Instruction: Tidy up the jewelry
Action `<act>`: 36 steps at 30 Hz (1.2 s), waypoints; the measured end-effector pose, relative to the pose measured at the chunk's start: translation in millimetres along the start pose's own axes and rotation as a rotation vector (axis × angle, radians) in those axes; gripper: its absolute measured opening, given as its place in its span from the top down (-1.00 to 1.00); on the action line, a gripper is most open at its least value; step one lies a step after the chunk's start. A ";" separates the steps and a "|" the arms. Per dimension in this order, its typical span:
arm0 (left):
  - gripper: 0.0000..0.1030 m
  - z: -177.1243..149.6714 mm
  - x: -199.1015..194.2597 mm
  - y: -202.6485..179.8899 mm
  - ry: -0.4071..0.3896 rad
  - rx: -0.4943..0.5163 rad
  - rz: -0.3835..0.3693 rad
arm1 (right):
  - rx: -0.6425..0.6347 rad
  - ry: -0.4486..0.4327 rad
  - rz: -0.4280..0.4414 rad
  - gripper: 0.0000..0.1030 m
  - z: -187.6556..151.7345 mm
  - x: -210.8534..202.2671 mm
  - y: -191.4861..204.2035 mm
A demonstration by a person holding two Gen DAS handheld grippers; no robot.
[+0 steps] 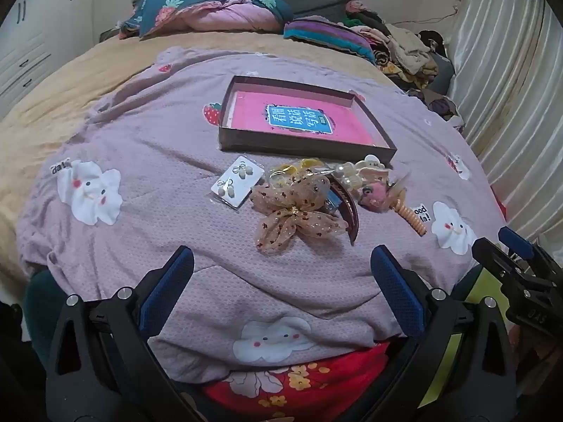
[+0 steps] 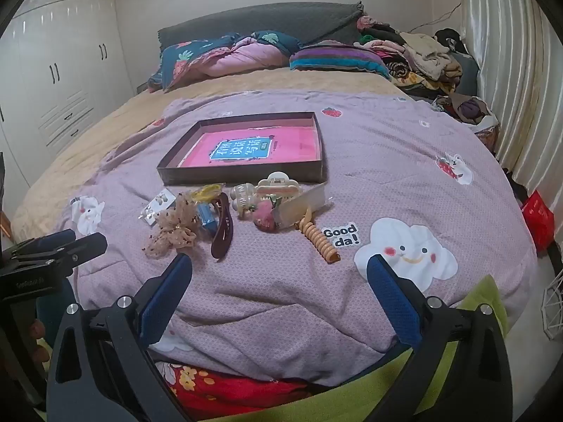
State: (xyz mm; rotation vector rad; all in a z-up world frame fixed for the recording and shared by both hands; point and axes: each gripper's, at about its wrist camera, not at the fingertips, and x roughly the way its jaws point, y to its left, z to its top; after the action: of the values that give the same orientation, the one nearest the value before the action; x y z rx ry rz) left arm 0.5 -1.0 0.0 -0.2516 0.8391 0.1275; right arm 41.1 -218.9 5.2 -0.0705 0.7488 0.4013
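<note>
Evidently nothing is picked up yet: the left gripper [image 1: 281,274] and the right gripper [image 2: 279,281] both hover at the bottom of their frames with jaws spread wide and only purple blanket [image 1: 158,183] between them, probably held back so the whole pile can be looked over first. The jewelry lies in a loose heap at the centre of each view, just in front of the shallow box [image 1: 302,147], which likely serves as the place to sort into; a pink book [image 1: 299,119] already covers its floor. In the heap, the earring card [image 1: 237,181] sits at the left, touching the gauzy bow [image 1: 299,216], which overlaps the dark hair clip [image 2: 221,227]; the coil hair tie [image 2: 322,239] trails off lower right. Overlap among these pieces could hamper a clean single grasp. Pillows and piled clothes at the top stay well apart.
</note>
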 end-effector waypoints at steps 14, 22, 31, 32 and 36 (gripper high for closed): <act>-0.82 -0.3 -1.7 3.1 -0.006 -0.010 -0.007 | -0.002 -0.002 -0.006 -0.92 -0.2 1.0 -0.7; -0.82 2.1 -2.0 2.3 -0.010 -0.008 -0.003 | -0.005 -0.006 -0.004 -0.92 1.9 0.0 2.6; -0.82 4.8 -3.7 2.7 -0.010 -0.011 -0.005 | -0.006 -0.006 -0.005 -0.92 0.9 -1.4 2.2; -0.82 3.7 -3.7 2.1 -0.012 -0.007 -0.005 | -0.006 -0.006 -0.004 -0.92 0.7 -1.3 2.2; -0.82 3.7 -3.8 2.3 -0.013 -0.008 -0.004 | -0.006 -0.005 -0.002 -0.92 0.5 -1.9 2.5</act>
State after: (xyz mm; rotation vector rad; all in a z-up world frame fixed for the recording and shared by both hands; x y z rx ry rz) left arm 0.2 2.2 4.7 -0.2595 0.8257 0.1283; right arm 39.2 -217.1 7.1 -0.0758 0.7421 0.4018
